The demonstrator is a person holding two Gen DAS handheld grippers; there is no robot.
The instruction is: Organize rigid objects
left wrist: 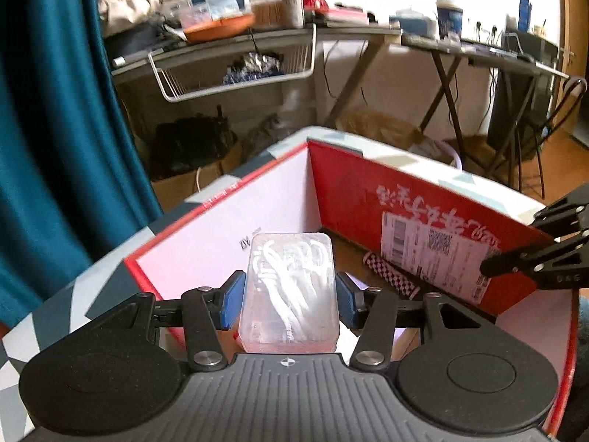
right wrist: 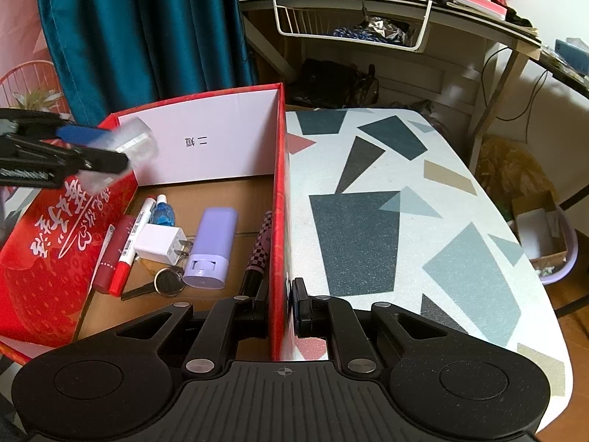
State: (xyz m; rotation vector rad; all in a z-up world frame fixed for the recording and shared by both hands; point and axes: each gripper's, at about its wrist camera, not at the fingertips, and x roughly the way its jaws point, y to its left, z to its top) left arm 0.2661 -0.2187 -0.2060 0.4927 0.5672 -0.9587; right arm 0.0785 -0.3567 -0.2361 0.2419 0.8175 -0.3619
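Note:
My left gripper (left wrist: 289, 294) is shut on a clear plastic case (left wrist: 291, 258) with white pieces inside, its blue pads (left wrist: 232, 300) pressing both sides. It holds the case above the open red cardboard box (left wrist: 353, 199). In the right wrist view the case (right wrist: 136, 140) and left gripper (right wrist: 92, 147) hover over the box's far left corner. My right gripper (right wrist: 280, 305) is shut on the box's right wall (right wrist: 278, 184), one finger inside and one outside. On the box floor lie a purple case (right wrist: 211, 246), a white charger plug (right wrist: 160, 243), a red marker (right wrist: 127, 250) and a checkered pen (right wrist: 259, 246).
The box stands on a table (right wrist: 368, 184) with a geometric-patterned cover. A teal curtain (right wrist: 140, 37) hangs behind the box. A cluttered desk with a white wire basket (right wrist: 349, 25) stands beyond the table. A small blue bottle (right wrist: 162, 213) and a round key fob (right wrist: 167, 281) also lie in the box.

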